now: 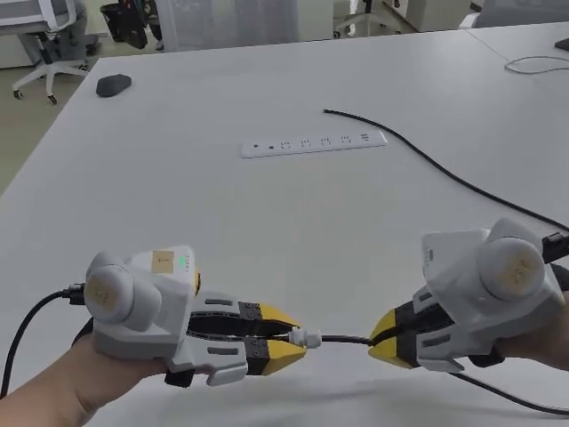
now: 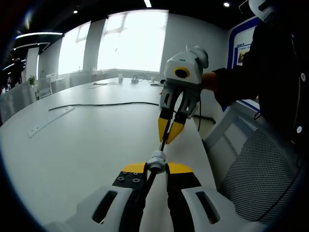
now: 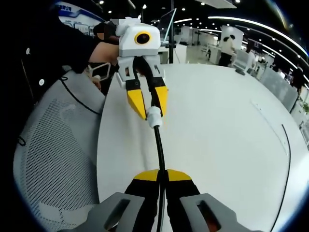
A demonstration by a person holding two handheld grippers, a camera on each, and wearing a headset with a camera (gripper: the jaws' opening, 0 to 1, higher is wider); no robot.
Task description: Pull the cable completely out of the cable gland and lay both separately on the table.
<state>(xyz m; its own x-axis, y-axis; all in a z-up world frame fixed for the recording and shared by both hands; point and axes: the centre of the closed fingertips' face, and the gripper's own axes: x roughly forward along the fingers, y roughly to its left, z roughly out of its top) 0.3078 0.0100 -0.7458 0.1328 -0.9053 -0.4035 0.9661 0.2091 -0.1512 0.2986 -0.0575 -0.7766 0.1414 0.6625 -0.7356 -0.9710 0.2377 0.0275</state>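
Clamping the white cable gland (image 1: 309,338) between its yellow tips, the left gripper (image 1: 286,343) sits lower left in the head view — over the table (image 1: 267,222). Lower right, the right gripper (image 1: 382,340) pinches the black cable (image 1: 345,339), which runs straight into the gland.

I'm holding the left gripper (image 1: 293,343) near left above the desk (image 1: 178,213) and the right gripper (image 1: 383,338) near right, their jaws facing each other. The cable gland (image 1: 308,338) is sitting at the left jaws' tips, with the cable (image 1: 345,339) running right into the right jaws. A power strip (image 1: 314,143) is lying farther back, and a mouse (image 1: 113,84) far left.
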